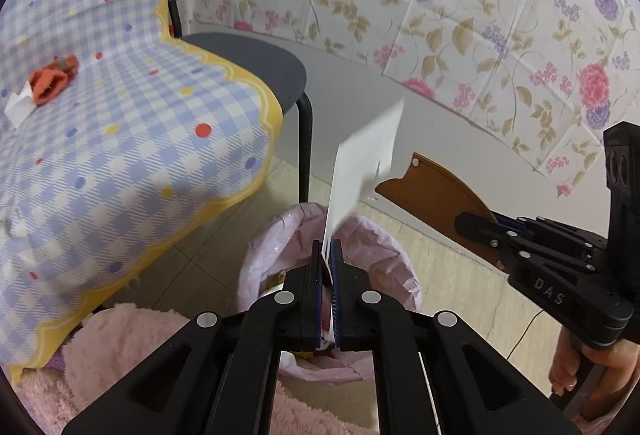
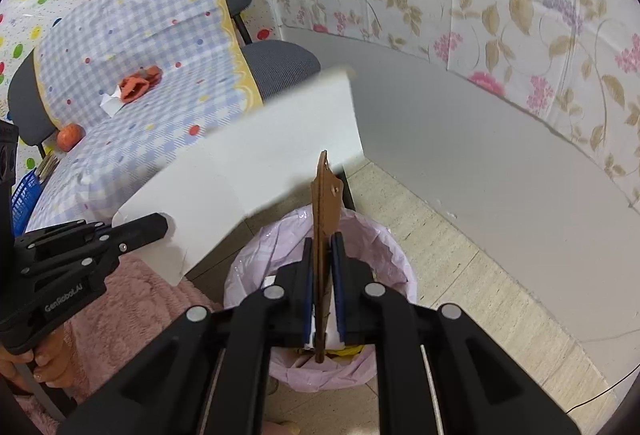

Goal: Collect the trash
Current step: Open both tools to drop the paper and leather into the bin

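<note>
A bin with a pink liner (image 1: 384, 235) (image 2: 372, 235) stands on the floor below both grippers. My left gripper (image 1: 328, 247) (image 2: 158, 225) hangs over its rim with a white paper sheet (image 1: 364, 171) (image 2: 260, 163) standing upright between its jaws. A slim gap shows beside the sheet, so the pads do not press on it. My right gripper (image 2: 322, 241) (image 1: 464, 223) is shut on a flat brown leather-like piece (image 2: 326, 203) (image 1: 428, 191), held edge-up above the bin's opening. Some trash lies inside the bin.
A dark chair draped with a blue checked cloth (image 1: 120, 115) stands to the left, with an orange scrap (image 1: 52, 77) and a white scrap (image 1: 18, 111) on it. An orange fruit (image 2: 70, 137) and a blue basket (image 2: 24, 195) sit further left. A pink fluffy rug (image 1: 120, 347) borders the bin.
</note>
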Demonstrator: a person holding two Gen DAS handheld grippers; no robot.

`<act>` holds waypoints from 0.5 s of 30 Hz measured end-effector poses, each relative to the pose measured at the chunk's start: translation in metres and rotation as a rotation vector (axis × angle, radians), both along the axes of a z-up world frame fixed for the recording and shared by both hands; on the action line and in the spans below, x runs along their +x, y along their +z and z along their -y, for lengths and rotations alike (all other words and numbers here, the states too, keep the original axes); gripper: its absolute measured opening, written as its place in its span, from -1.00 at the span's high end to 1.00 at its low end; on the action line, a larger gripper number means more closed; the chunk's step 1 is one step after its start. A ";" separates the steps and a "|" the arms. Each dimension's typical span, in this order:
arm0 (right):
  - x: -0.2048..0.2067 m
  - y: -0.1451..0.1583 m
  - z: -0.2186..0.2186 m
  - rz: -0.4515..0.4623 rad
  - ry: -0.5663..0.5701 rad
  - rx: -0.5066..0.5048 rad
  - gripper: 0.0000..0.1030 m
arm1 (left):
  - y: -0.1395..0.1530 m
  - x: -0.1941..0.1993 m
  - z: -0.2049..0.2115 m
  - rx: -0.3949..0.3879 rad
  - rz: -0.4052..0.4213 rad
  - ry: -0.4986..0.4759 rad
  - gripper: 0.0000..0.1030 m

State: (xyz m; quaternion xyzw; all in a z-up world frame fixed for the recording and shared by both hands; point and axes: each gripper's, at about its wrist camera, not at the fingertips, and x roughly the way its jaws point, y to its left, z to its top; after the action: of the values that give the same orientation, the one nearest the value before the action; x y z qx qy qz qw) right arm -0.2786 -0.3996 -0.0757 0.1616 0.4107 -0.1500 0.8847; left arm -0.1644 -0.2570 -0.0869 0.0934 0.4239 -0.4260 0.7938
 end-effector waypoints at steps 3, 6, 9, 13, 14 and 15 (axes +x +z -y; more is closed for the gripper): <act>0.010 -0.017 0.003 -0.032 0.006 0.009 0.74 | -0.004 0.004 -0.001 0.013 0.003 0.022 0.25; 0.012 -0.027 0.005 -0.058 -0.008 0.018 0.41 | 0.001 0.007 -0.008 0.011 0.015 0.043 0.05; 0.006 -0.020 0.009 -0.055 -0.026 0.001 0.31 | 0.012 0.010 -0.018 0.009 0.053 0.071 0.03; -0.004 0.003 0.020 -0.006 -0.061 -0.015 0.31 | 0.027 0.015 -0.032 -0.003 0.087 0.115 0.03; -0.005 0.008 0.021 0.009 -0.061 -0.012 0.31 | 0.031 0.015 -0.035 -0.007 0.097 0.121 0.03; -0.008 0.015 0.021 0.029 -0.061 -0.008 0.31 | 0.034 0.015 -0.038 -0.009 0.104 0.126 0.03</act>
State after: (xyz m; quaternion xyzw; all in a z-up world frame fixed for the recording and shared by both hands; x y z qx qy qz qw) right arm -0.2862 -0.4205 -0.0606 0.1727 0.3920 -0.1762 0.8863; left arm -0.1491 -0.2187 -0.0528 0.0851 0.3855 -0.3718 0.8402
